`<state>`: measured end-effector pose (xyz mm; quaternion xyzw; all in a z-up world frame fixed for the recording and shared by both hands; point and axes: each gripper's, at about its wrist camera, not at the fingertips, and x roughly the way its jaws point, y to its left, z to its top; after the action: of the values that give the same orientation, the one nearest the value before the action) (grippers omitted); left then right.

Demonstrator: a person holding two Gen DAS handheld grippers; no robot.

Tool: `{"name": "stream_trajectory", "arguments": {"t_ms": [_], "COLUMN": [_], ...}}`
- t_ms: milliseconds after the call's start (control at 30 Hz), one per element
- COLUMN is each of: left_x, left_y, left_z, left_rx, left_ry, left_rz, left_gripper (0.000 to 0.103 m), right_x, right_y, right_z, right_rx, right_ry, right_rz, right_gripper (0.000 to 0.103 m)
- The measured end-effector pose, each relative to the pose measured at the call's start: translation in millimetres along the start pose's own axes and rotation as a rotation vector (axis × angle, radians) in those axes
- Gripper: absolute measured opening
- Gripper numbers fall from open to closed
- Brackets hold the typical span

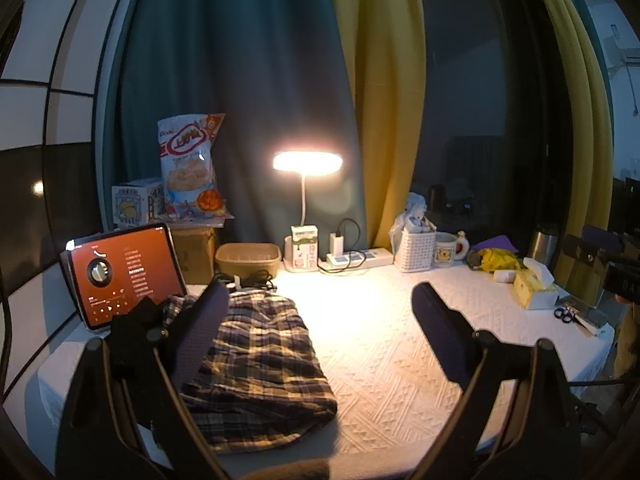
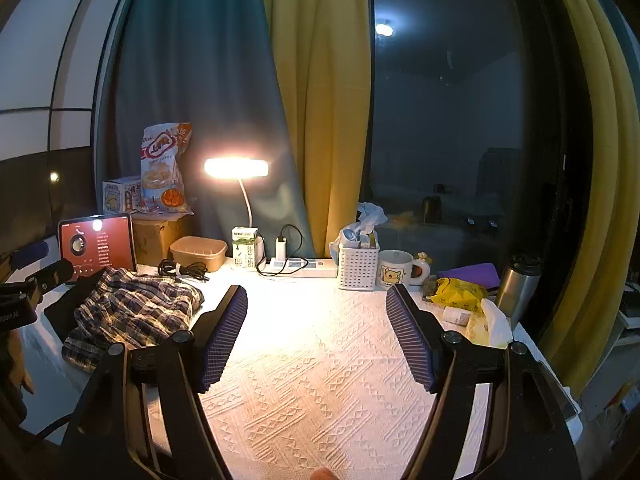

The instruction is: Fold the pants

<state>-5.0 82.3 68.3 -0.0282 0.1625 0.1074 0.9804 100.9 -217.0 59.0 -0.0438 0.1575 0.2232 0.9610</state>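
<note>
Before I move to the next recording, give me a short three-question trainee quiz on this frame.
1. True or false: the plaid pants lie bunched on the white tablecloth.
2. What is the right hand-held gripper holding: A) pants B) mug C) nothing
3. Fill in: the desk lamp is switched ___.

Key: 1 true; 2 C; 3 on. The left hand-held gripper is also open, with one finger over the pants.

1. Left tongs (image 1: 320, 324) — black angular arms, round pivot screws, dark blue dotted pads (image 1: 200, 334).
2. Right tongs (image 2: 316, 336) — the same black frame, blue ribbed pads (image 2: 224, 338), black round bolts at the joints.
</note>
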Motion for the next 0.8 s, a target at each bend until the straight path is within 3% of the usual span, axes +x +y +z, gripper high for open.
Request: {"name": "stream_trajectory", "arguments": {"t_ms": [800], "left_x": [-0.5], "left_y": [-0.8], "left_z": [-2.6], "left_rx": [0.014], "left_ry": [0.0], "left_rz": [0.011], "left_gripper": [0.094], "right_x": [1.1], "right_y": [3.0], "right_z": [-1.1], "right_rx": [-0.002], "right_ry": [0.001], "right_rz": [-0.002], "right_gripper": [0.075]}}
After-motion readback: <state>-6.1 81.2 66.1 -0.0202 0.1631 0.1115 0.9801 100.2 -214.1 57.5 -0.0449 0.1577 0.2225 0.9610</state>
